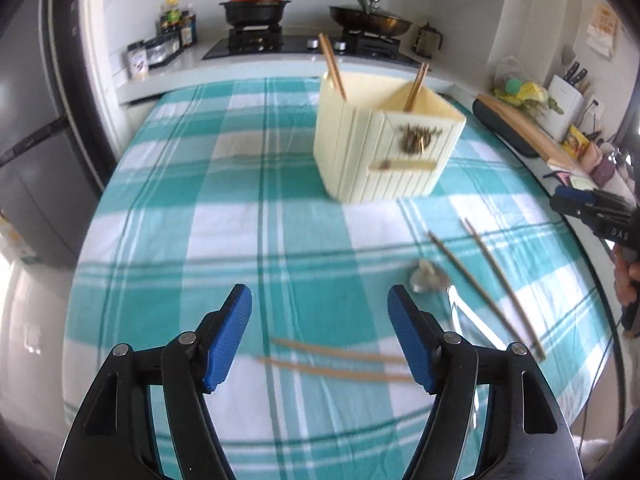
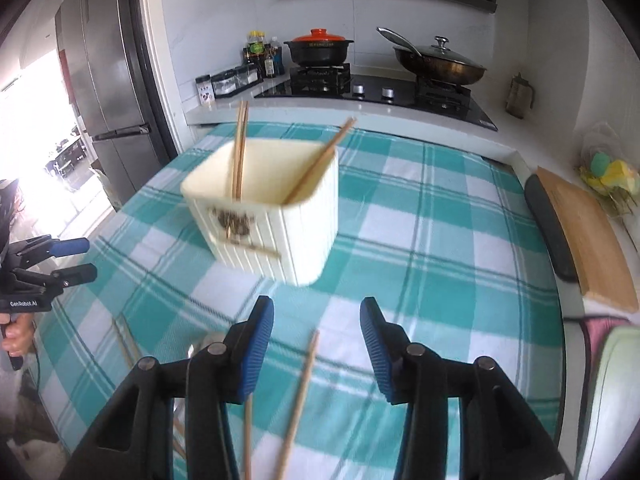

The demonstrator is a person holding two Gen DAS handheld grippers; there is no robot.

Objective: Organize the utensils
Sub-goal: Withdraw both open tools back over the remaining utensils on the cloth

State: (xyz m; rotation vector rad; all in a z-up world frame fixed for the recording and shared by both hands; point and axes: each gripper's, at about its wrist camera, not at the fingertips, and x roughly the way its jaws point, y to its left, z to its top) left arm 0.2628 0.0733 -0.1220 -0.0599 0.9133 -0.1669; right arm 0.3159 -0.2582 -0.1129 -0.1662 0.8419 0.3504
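A cream ribbed utensil holder [image 1: 384,148] [image 2: 272,216] stands on the teal checked tablecloth [image 1: 224,216]. Chopsticks lean at its two far corners [image 1: 332,66] [image 1: 416,86]. My left gripper [image 1: 320,296] is open low over the cloth, above two loose chopsticks [image 1: 340,360] that lie crosswise; its pads do not touch them. A metal spoon [image 1: 428,276] and another chopstick pair [image 1: 492,288] lie to its right. My right gripper [image 2: 317,306] is open over that pair, with one chopstick [image 2: 304,380] running between its fingers, untouched.
Behind the table a hob holds a black pot with an orange lid [image 2: 319,46] and a lidded wok [image 2: 440,62]. A wooden board [image 2: 584,236] and dark tray [image 2: 550,228] line the right edge. A fridge [image 2: 104,72] stands left.
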